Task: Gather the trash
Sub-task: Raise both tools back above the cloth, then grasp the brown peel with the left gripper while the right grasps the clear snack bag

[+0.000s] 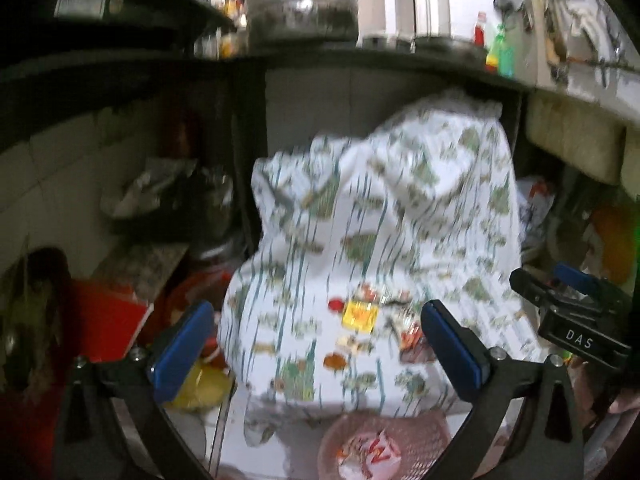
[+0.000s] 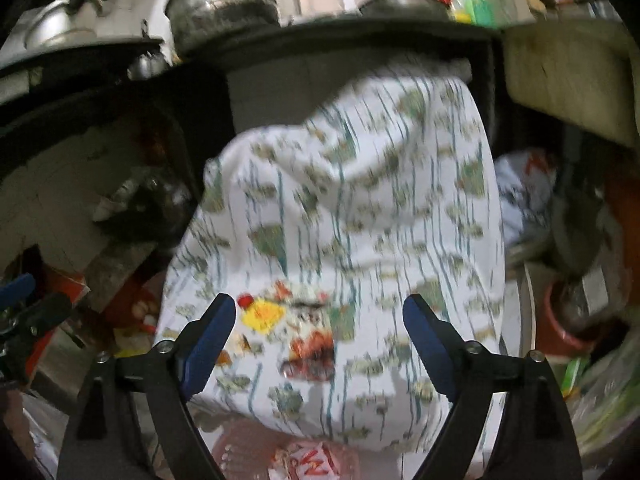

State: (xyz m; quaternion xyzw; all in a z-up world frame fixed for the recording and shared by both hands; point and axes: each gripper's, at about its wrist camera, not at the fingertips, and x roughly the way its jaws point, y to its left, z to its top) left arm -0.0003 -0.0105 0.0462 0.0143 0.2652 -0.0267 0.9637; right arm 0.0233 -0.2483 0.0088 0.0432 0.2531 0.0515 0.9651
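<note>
A white cloth (image 1: 400,200) with a green and teal print hangs over something bulky below the counter. Small scraps of trash lie on its lower front: a yellow wrapper (image 1: 360,314) (image 2: 264,314) and an orange-red wrapper (image 2: 314,346) beside it. Below stands a pink mesh basket (image 1: 424,436) (image 2: 236,444) holding a red-and-white wrapper (image 1: 372,454). My left gripper (image 1: 318,312) is open in front of the cloth, nothing between its blue pads. My right gripper (image 2: 320,302) is open too, also empty, close beside the left one.
A big metal pot (image 1: 304,4) and sauce bottles (image 1: 500,52) sit on the dark counter (image 1: 360,60) above. A red container (image 1: 104,320) and dark clutter crowd the left. Bags and pots (image 2: 568,312) fill the right. Both views are blurred.
</note>
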